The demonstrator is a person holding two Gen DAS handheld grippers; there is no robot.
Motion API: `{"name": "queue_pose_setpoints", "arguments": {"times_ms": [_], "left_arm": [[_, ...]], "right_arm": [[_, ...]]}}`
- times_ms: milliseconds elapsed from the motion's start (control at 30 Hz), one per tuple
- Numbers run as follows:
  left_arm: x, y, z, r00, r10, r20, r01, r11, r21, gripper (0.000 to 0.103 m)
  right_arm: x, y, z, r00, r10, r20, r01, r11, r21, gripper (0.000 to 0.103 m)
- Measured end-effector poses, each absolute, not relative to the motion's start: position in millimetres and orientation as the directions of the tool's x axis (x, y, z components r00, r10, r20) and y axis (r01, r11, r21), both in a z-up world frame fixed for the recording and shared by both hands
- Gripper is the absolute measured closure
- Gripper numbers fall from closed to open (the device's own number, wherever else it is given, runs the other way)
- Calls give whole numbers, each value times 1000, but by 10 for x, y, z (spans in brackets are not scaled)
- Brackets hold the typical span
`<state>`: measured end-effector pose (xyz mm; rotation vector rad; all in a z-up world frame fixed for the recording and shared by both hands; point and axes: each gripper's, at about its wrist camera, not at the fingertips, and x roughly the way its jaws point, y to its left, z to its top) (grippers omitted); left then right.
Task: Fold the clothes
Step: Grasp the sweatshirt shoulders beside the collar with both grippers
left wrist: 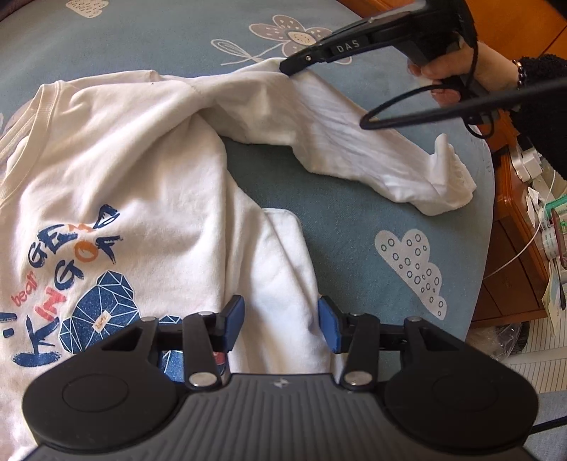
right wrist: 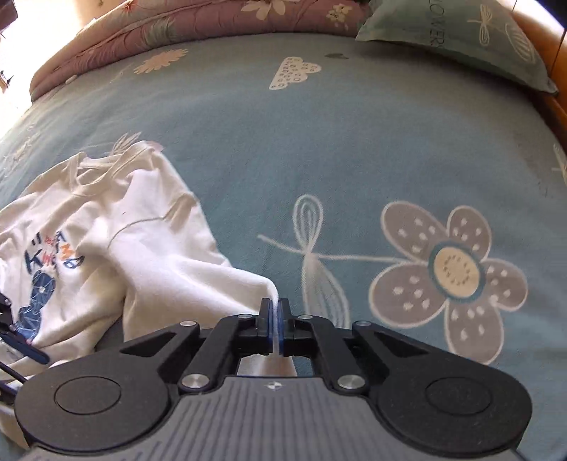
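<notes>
A white long-sleeved shirt [left wrist: 149, 170] with a blue and orange print lies front up on the teal bedsheet [left wrist: 354, 230]. Its sleeve [left wrist: 361, 152] stretches out to the right, with the cuff bunched at the end. My left gripper [left wrist: 281, 321] is open, low over the shirt's side edge, with loose fabric between its blue pads [left wrist: 235, 319]. In the left wrist view, my right gripper [left wrist: 288, 67] pinches the sleeve's upper edge near the shoulder. The right wrist view shows the right gripper [right wrist: 275, 312] shut on that white fabric [right wrist: 212, 283].
A person's hand [left wrist: 446, 67] holds the right gripper, and a black cable [left wrist: 425, 113] loops below it. A wooden bedside cabinet [left wrist: 514, 248] with clutter stands past the bed's right edge. A pillow [right wrist: 460, 39] and a pink quilt [right wrist: 177, 25] lie at the far end.
</notes>
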<state>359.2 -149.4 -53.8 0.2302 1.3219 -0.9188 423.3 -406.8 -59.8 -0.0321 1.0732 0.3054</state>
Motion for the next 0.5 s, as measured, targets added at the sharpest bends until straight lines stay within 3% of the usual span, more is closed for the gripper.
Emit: {"name": "queue_pose_setpoints", "arguments": {"times_ms": [200, 267, 400, 500], "left_arm": [[3636, -1542, -489, -6, -457, -890, 687, 644, -335, 57], [3650, -1524, -477, 11, -456, -890, 686, 651, -326, 57], [3696, -1418, -453, 52, -453, -890, 667, 679, -307, 57], [3765, -1311, -435, 104, -435, -894, 646, 714, -272, 57]], "right_arm": [[4536, -4162, -714, 434, 101, -895, -208, 978, 10, 98], [4523, -4199, -691, 440, 107, -892, -178, 984, 30, 96], [4454, -4234, -411, 513, 196, -836, -174, 977, 122, 82], [4556, -4169, -327, 521, 276, -808, -195, 960, 202, 77]]}}
